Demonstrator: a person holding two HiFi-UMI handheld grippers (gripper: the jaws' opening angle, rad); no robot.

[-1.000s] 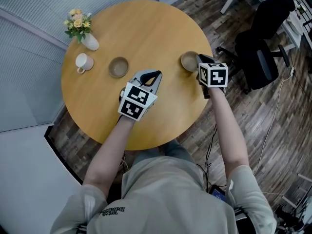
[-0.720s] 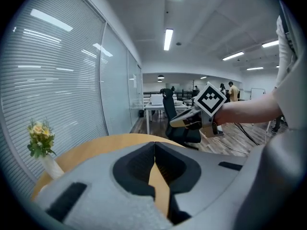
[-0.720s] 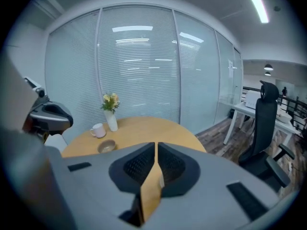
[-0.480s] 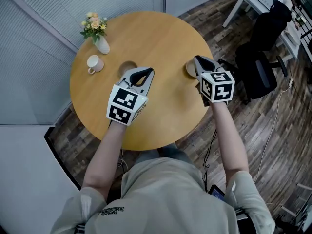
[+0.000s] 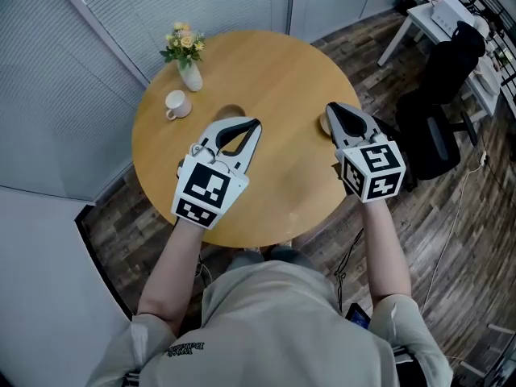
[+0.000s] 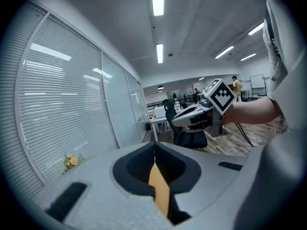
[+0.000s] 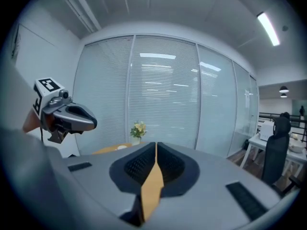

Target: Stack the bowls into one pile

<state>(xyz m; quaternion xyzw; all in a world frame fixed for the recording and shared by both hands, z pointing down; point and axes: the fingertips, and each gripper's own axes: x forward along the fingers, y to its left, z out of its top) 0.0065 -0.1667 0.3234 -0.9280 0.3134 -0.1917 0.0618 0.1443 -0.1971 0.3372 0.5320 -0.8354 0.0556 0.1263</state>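
Note:
Two tan bowls sit on the round wooden table (image 5: 266, 71). The left bowl (image 5: 229, 112) shows only as a sliver behind my left gripper (image 5: 255, 123). Little of the right bowl (image 5: 323, 124) shows beside my right gripper (image 5: 330, 106). Both grippers are held high above the table, apart from the bowls, pointing away from me. In the left gripper view the left gripper (image 6: 155, 145) is shut and empty. The right gripper (image 7: 156, 143) in its own view is likewise shut with nothing in it.
A vase of flowers (image 5: 187, 55) and a white cup (image 5: 176, 103) stand at the table's far left. A black office chair (image 5: 439, 107) and a white desk (image 5: 435, 18) are to the right. Window blinds line the far wall.
Both grippers have risen toward the head camera and look larger. They now cover most of both bowls. Their jaws stayed shut.

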